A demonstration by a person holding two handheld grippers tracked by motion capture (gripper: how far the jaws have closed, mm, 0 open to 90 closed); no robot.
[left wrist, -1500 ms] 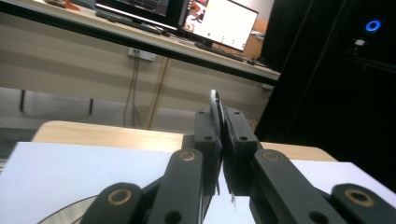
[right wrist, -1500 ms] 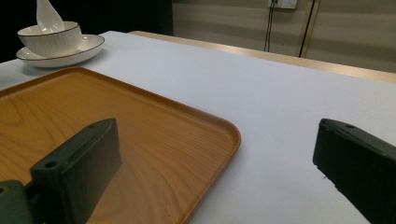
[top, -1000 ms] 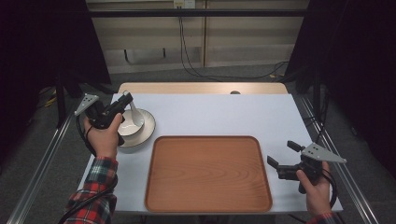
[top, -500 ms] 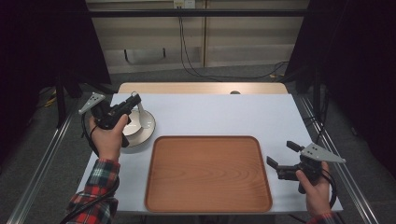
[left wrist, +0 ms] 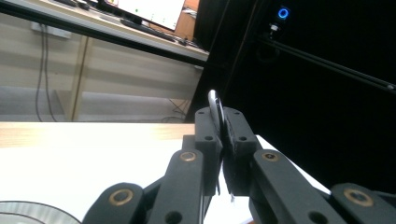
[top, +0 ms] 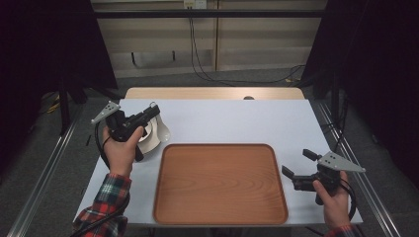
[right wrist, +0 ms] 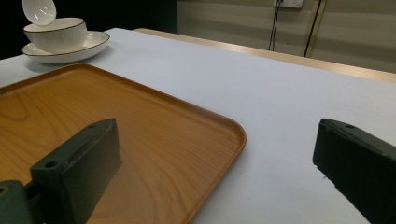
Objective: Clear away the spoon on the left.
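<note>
Left gripper (top: 147,115) fingers pinch spoon (right wrist: 39,10) by handle, spoon hanging just above bowl (right wrist: 55,33) on plate (right wrist: 70,50), far-left of surface (top: 237,121)

Right gripper (top: 296,165) fingers spread, empty, beside tray (top: 220,182)

Judged step: carry spoon to tray
- keep pinch firm, thin handle may swivel
- lift clear of bowl rim before moving across
- lower gently onto tray

Versus a second ago: left hand shifted slightly toward tray, pinch unchanged; right hand unmoved

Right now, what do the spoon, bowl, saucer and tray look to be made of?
Spoon: likely glazed white ceramic, glossy highlight; pinched in the left gripper.
Bowl: probably the same glazed ceramic, dark line on the rim.
Saucer: matching white glaze with a dark rim line.
Tray: wood or wood-look laminate, visible grain, satin sheen.
</note>
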